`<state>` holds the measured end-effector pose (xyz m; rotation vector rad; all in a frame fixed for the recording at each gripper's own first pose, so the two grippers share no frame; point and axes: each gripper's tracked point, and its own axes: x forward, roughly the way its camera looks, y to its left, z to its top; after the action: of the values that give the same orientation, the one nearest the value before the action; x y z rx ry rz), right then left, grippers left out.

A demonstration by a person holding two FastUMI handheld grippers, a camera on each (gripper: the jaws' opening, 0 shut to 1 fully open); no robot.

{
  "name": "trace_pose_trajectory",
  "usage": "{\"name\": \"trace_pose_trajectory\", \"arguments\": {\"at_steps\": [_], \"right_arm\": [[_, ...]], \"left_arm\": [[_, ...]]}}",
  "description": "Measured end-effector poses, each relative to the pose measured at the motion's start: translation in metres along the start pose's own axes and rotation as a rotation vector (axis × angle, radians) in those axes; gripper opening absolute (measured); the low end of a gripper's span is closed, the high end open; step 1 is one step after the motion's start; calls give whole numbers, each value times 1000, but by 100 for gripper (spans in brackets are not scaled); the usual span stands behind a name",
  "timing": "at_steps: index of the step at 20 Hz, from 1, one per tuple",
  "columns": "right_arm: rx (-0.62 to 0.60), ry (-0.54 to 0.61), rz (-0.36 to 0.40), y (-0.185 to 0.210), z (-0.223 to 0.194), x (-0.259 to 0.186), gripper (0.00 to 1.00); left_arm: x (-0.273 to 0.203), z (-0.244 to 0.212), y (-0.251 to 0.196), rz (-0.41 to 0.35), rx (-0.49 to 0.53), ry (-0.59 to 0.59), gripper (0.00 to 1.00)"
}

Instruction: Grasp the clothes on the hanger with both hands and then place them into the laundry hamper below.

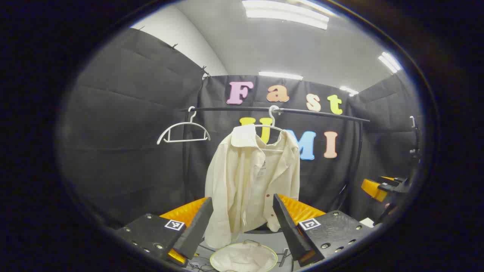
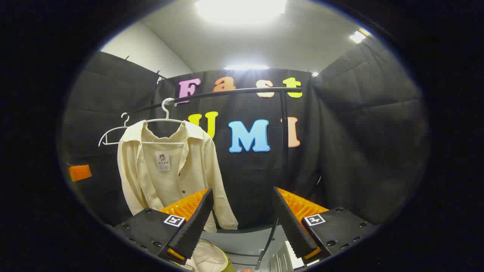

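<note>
Both pairs of jaws are being held wide apart, with nothing gripped between them. Two grippers are being counted: the left gripper is being aimed at the garment from in front, and the right gripper is being pointed past the garment's right side; in the left gripper view the right gripper is also being glimpsed at the far right edge.

Two white hangers are being carried by one black rail: an empty hanger is hanging near the rail's left end, and a second hanger is bearing the clothing near the rail's middle. One cream shirt is being displayed on it, long-sleeved and collared, unbuttoned down the front, with dark red buttons along one edge and a small label inside the neck; it is hanging crooked, with its collar folded over the left shoulder. One laundry hamper is being shown below the shirt, round, pale-lined with a light rim, its mouth open upward.
</note>
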<state>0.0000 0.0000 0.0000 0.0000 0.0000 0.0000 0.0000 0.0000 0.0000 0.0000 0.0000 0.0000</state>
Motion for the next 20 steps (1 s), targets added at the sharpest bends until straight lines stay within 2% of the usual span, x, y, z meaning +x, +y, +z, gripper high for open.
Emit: {"name": "trace_pose_trajectory", "arguments": {"at_steps": [8, 15, 20], "right_arm": [[-13, 26, 51, 23, -6, 5, 98], [-2, 24, 52, 29, -4, 4, 98], [17, 31, 57, 34, -2, 4, 98]], "left_arm": [[-2, -2, -4, 12, 4, 1, 93], [1, -7, 4, 7, 40, 10, 93], [11, -6, 2, 0, 11, 4, 93]]}}
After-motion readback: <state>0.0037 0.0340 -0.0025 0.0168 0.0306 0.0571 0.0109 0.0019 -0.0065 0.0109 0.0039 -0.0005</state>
